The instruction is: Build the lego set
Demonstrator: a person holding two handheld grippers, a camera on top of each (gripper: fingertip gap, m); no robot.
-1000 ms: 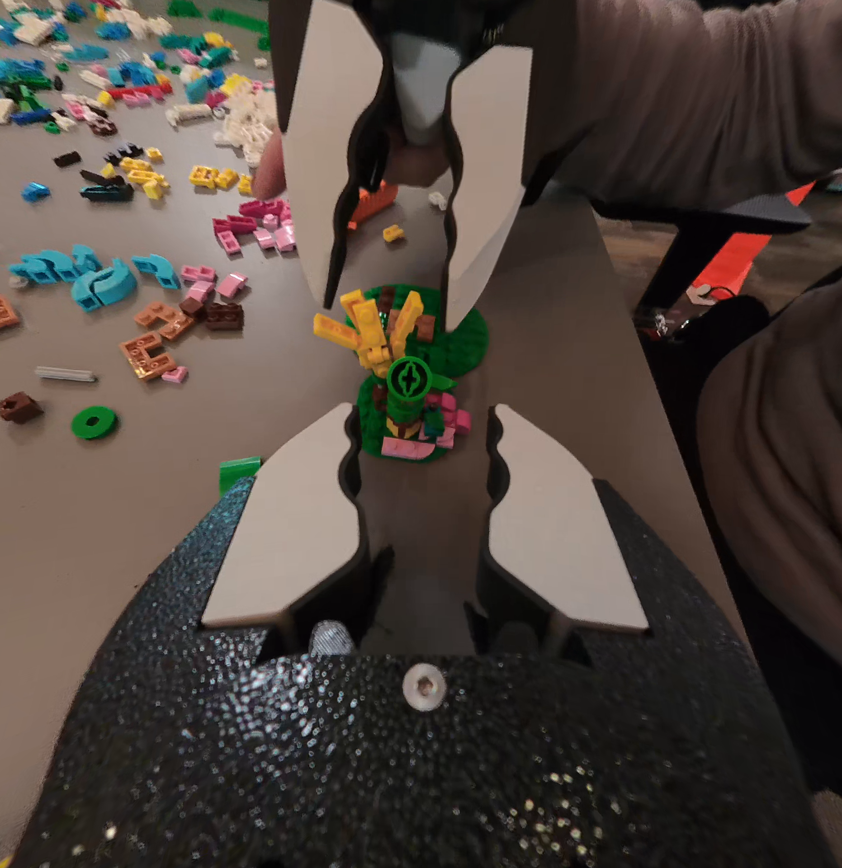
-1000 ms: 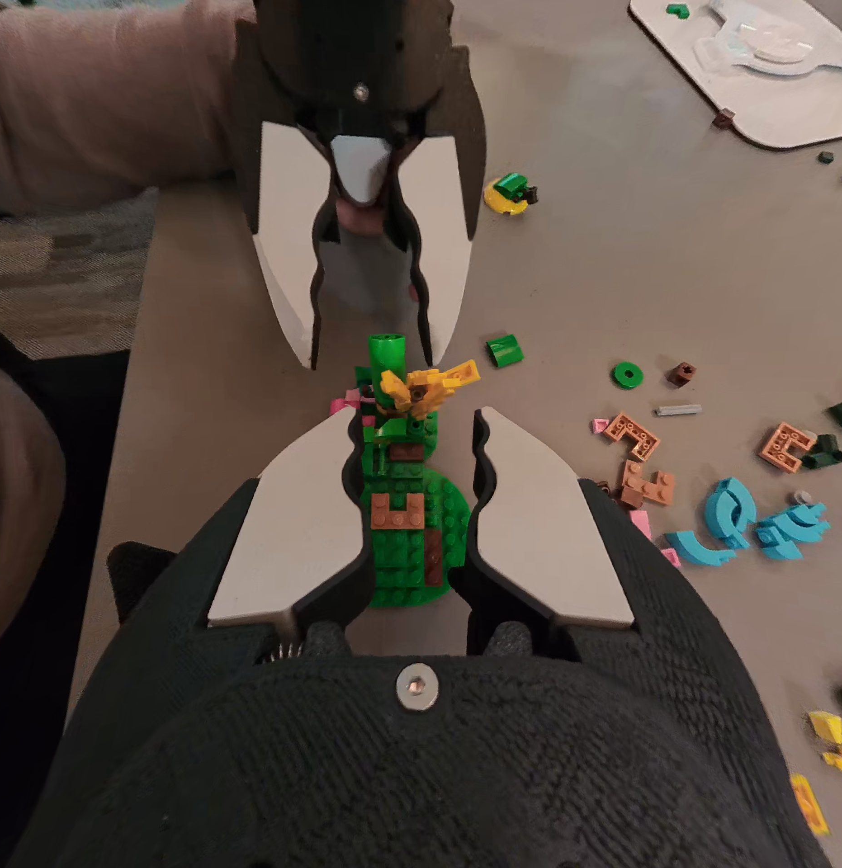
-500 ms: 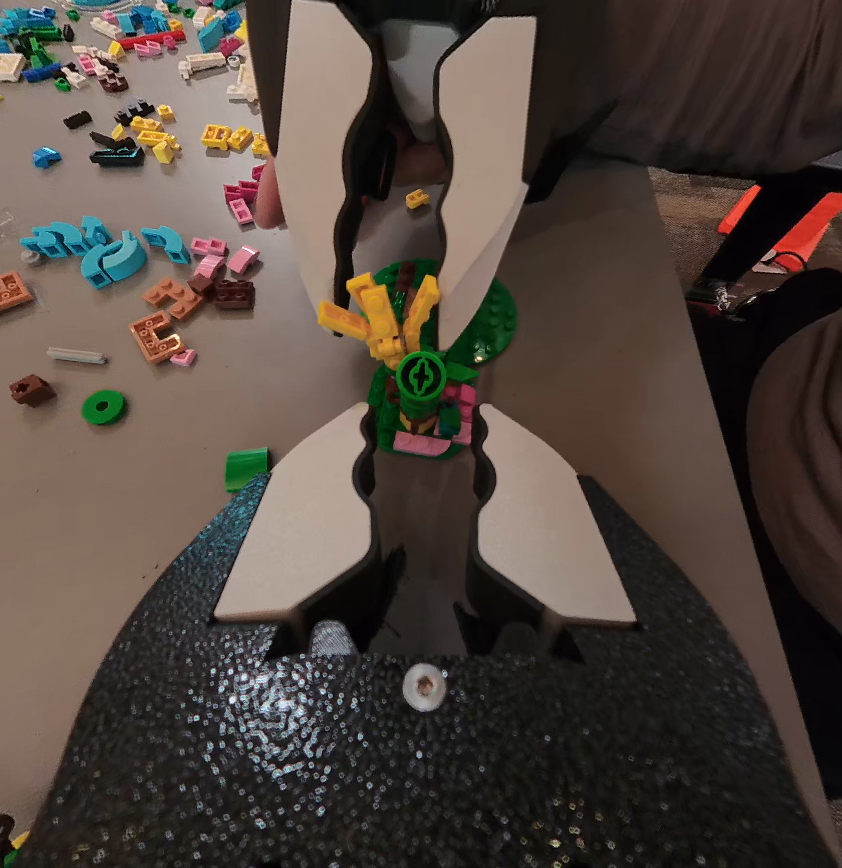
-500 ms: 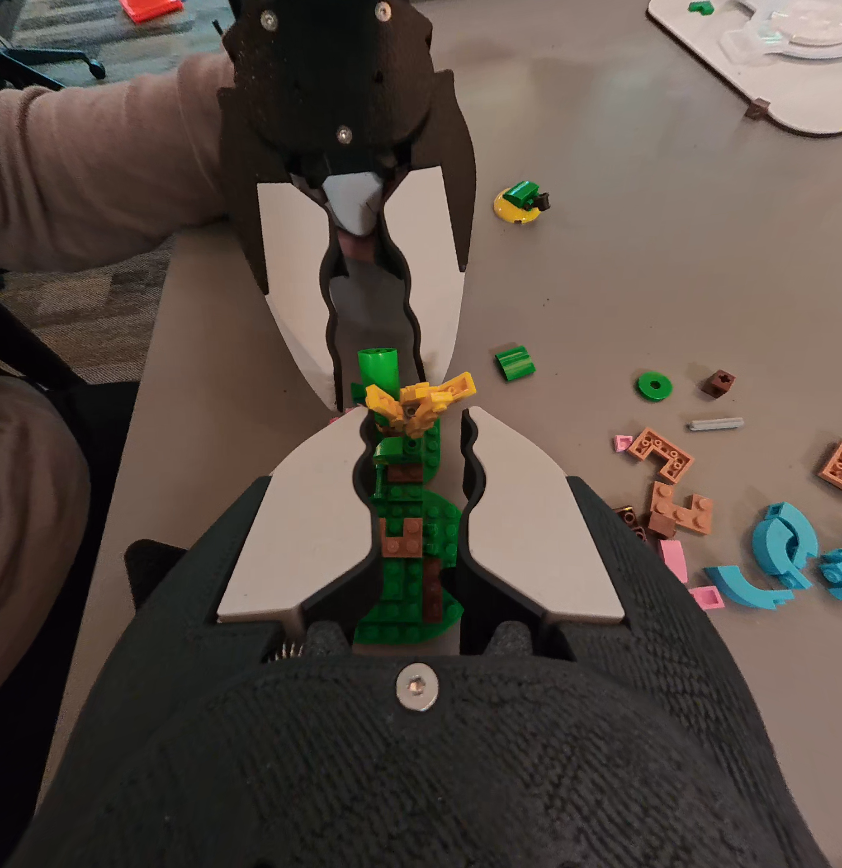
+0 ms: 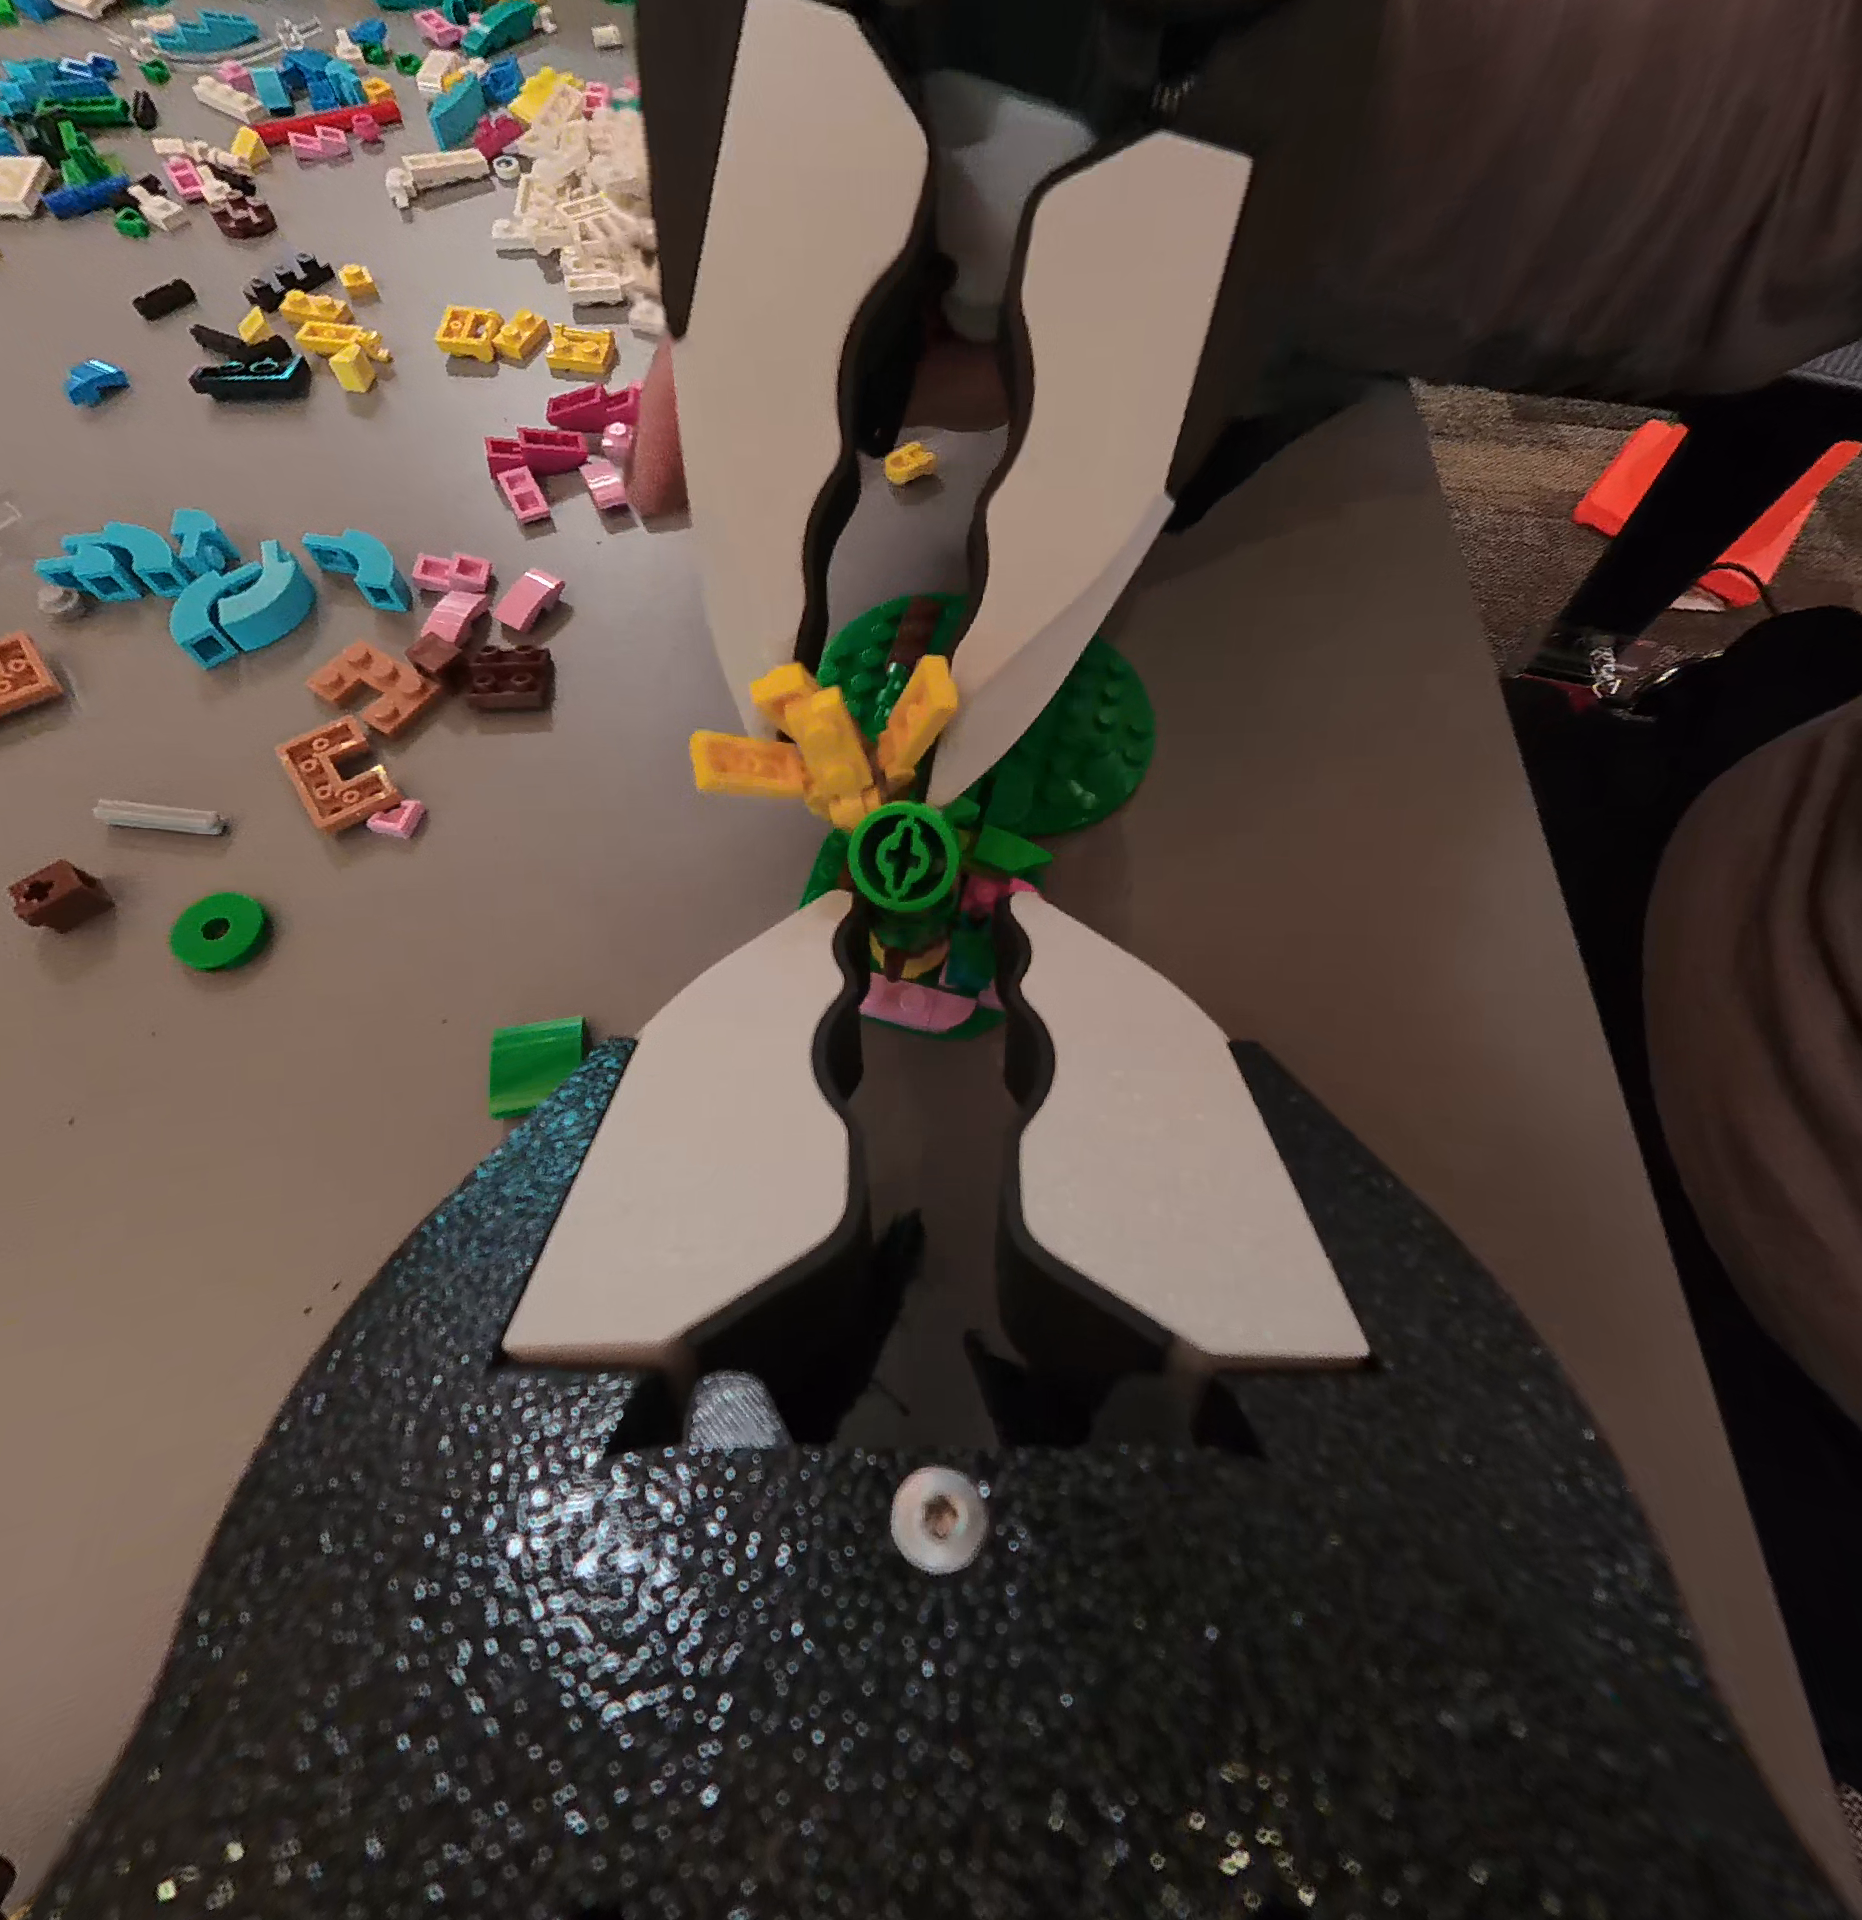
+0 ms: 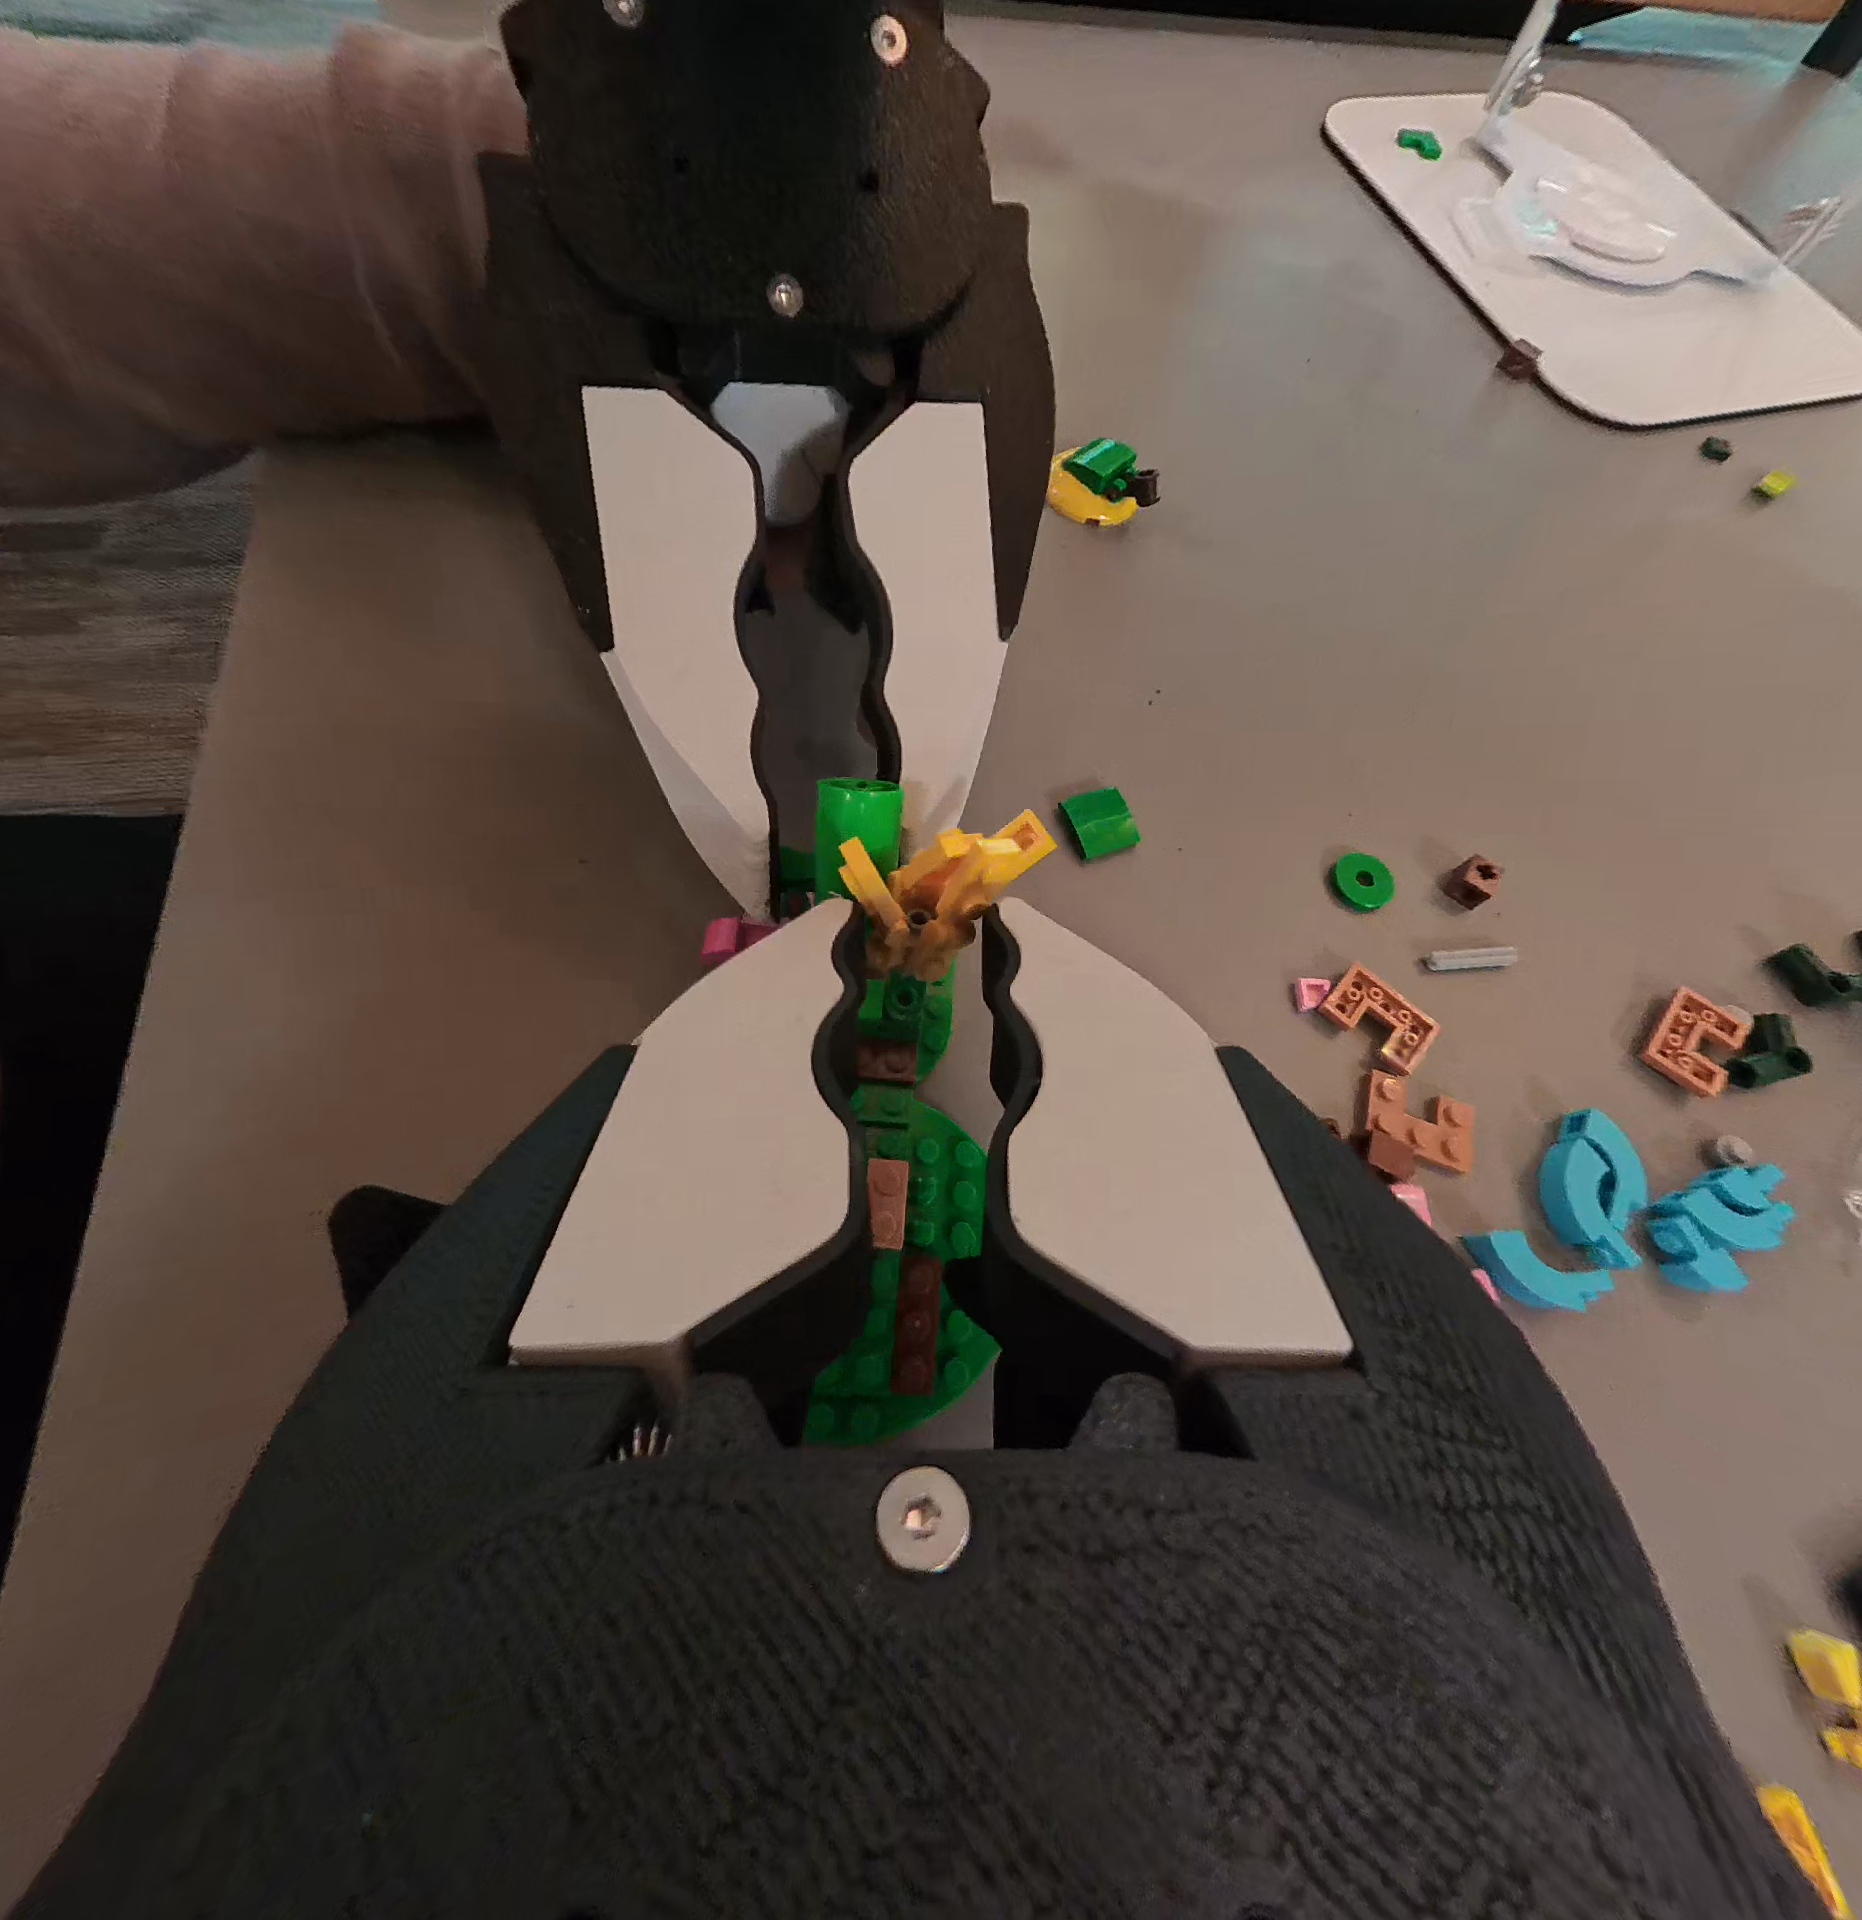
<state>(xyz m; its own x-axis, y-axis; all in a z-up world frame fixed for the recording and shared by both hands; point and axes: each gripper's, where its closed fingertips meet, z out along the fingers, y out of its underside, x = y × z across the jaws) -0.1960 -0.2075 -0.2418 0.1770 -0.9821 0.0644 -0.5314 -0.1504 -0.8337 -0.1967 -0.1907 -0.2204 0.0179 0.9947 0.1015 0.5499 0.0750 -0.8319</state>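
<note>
Flanking the green cylinder (image 5: pixel 901 854) of the lego model (image 6: pixel 911 1195), the left gripper (image 5: pixel 925 906) stands narrowly parted. The right gripper (image 6: pixel 919 914), also parted, straddles the model's yellow flower (image 6: pixel 942 878) from the opposite side. Loose bricks (image 5: pixel 366 717) lie scattered on the grey table (image 6: pixel 1374 665).

Both wrist views face each other closely across the shared lego model (image 5: pixel 911 862).

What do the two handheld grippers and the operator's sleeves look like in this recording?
Both the left gripper and the right gripper have a rough, speckled black printed body with a silver screw at its centre. Their fingers are flat pale-grey plates with wavy black inner edges. The sleeve behind the left one is a muted pinkish-brown knit.
</note>
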